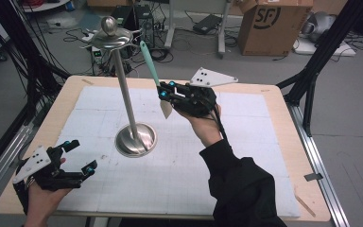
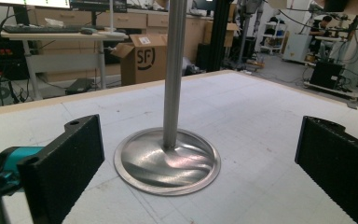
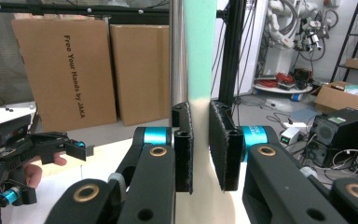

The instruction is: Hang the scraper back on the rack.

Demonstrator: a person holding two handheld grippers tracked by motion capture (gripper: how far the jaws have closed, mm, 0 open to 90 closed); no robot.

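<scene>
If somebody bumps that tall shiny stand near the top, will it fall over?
Probably not easily. The stand has a wide round metal base sitting flat on the table, which likely steadies it. But its pole is tall and thin with a heavy-looking top, so a hard knock could tip it.

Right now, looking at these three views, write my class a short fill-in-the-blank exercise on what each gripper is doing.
1. The right gripper is shut on a spatula with a ____ handle.
2. The left gripper has its jaws ____, with nothing between them.
3. The metal stand rests on a ____ base on the table.

Missing words: green; open; round
</scene>
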